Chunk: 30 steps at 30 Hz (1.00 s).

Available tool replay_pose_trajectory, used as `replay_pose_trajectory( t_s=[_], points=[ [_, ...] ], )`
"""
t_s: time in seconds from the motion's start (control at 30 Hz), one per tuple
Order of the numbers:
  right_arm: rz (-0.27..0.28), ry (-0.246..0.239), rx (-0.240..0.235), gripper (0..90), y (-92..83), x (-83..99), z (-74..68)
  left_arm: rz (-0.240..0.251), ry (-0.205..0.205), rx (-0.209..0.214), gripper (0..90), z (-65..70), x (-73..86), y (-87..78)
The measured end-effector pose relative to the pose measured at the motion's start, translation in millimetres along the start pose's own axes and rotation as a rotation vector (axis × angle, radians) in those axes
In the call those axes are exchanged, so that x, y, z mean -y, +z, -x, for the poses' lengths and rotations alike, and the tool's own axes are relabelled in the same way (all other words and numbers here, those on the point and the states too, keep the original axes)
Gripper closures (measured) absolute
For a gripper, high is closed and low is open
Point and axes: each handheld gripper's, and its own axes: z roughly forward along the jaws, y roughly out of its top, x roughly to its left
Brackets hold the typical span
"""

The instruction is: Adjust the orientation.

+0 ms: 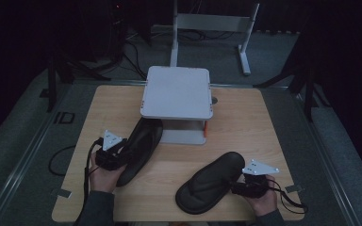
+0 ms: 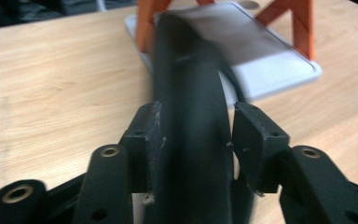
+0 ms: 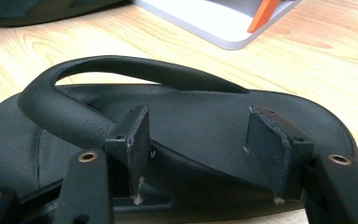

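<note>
high view, left to right: left gripper (image 1: 115, 153) has the left sandal (image 1: 141, 148) by its heel end, sole turned on edge and tilted, toe end already poking under the white riser shelf (image 1: 176, 92). left gripper view shows the jaws clamped on the sandal (image 2: 189, 116), both pads against its sides, toe over the riser's base plate (image 2: 279, 60) between the orange struts (image 2: 144, 23). looks like the stowing step is partway for this one: toe in, heel not yet pushed in or set down flat.

right sandal (image 1: 209, 181) lies flat on the counter (image 1: 250, 122), strap up, well apart from the riser. right gripper (image 1: 240, 188) sits at its heel edge. right gripper view: the jaws stand spread over the footbed (image 3: 205, 116), one pad just beside the strap (image 3: 74, 116), pads not pressing anything, so released, nothing held. this sandal probably not started: still to grasp, lift and place.

surface: light wood counter, bare apart from riser and sandals. grey floor around, cables trailing at left, a grey metal stand (image 1: 212, 28) behind, rest of the room dark.
</note>
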Motion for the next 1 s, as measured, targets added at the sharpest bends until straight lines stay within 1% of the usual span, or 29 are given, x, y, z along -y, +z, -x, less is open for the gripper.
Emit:
replay_pose_trajectory(
  t_s=[0.03,0.1,0.17,0.23,0.33,0.37,0.43,0.47,0.5,0.53,0.57,0.6,0.63,0.67,0.7,0.73,0.77,0.8,0.83,0.9,0.93,1.0],
  points=[
    [0.000,0.000,0.000,39.3,-0.1,0.0,0.0,-0.016,0.009,-0.004,50.4,-0.3,0.9,4.4],
    [0.001,-0.002,0.001,39.3,-0.3,0.1,0.0,-0.041,0.024,-0.033,48.9,-0.4,2.6,12.0],
    [0.001,-0.003,0.002,39.2,-0.9,0.2,-0.2,-0.042,0.028,-0.022,47.9,-0.3,3.2,15.8],
    [0.001,-0.004,0.003,39.1,-0.8,0.2,0.0,-0.054,0.052,-0.065,47.3,0.8,2.9,19.2],
    [0.000,-0.003,-0.001,38.9,-0.5,0.4,-0.3,-0.059,0.058,-0.091,44.9,-3.1,4.5,24.5],
    [-0.001,-0.005,0.000,38.8,-0.6,0.5,-0.5,-0.073,0.058,-0.088,44.8,-5.3,5.4,27.3],
    [-0.001,-0.005,0.001,38.8,-0.8,0.5,-0.4,-0.101,0.063,-0.097,45.2,-8.7,7.6,33.4],
    [0.000,-0.005,0.000,38.8,-0.8,0.5,-0.3,-0.116,0.062,-0.096,46.8,-10.8,9.0,36.6],
    [0.000,-0.005,0.000,38.8,-0.7,0.5,-0.4,-0.133,0.057,-0.082,51.4,-13.2,10.6,39.9],
    [-0.001,-0.004,-0.001,38.8,-0.6,0.6,-0.6,-0.143,0.053,-0.072,56.8,-13.8,11.6,41.8],
    [-0.002,-0.005,-0.001,38.8,-0.5,0.7,-0.7,-0.148,0.049,-0.057,64.2,-13.5,12.2,42.4],
    [-0.002,-0.006,-0.001,38.8,-0.5,0.7,-0.7,-0.148,0.038,-0.078,69.8,-12.3,12.0,41.7],
    [-0.002,-0.006,-0.002,38.8,-0.4,0.6,-0.5,-0.149,0.016,-0.062,76.3,-12.8,11.1,40.5],
    [-0.002,-0.007,-0.002,38.8,-0.2,0.6,-0.4,-0.149,-0.015,-0.035,77.5,-12.4,9.9,39.5],
    [-0.002,-0.007,-0.002,38.8,0.1,0.6,-0.3,-0.149,-0.024,-0.032,79.1,-7.9,8.9,38.9],
    [-0.003,-0.006,-0.002,38.9,0.5,0.6,-0.3,-0.152,-0.023,-0.035,80.7,-3.5,8.1,39.4],
    [-0.003,-0.007,-0.002,38.9,0.6,0.6,-0.3,-0.149,-0.036,-0.018,82.0,0.8,7.4,40.8],
    [-0.002,-0.006,-0.003,38.9,0.6,0.6,-0.3,-0.144,-0.050,-0.011,81.9,5.6,6.6,42.7],
    [-0.002,-0.006,-0.003,38.9,0.4,0.6,-0.4,-0.142,-0.056,-0.008,81.9,10.8,5.3,44.9],
    [-0.001,-0.006,-0.002,38.9,-0.1,0.6,-0.5,-0.137,-0.068,0.016,81.8,20.4,2.8,49.4],
    [-0.001,-0.007,-0.002,38.9,-0.3,0.7,-0.5,-0.137,-0.066,0.029,81.8,27.0,1.7,52.4],
    [-0.002,-0.008,-0.002,38.9,-0.5,0.7,-0.6,-0.139,-0.079,0.044,82.0,41.7,-0.5,58.7]
  ],
)
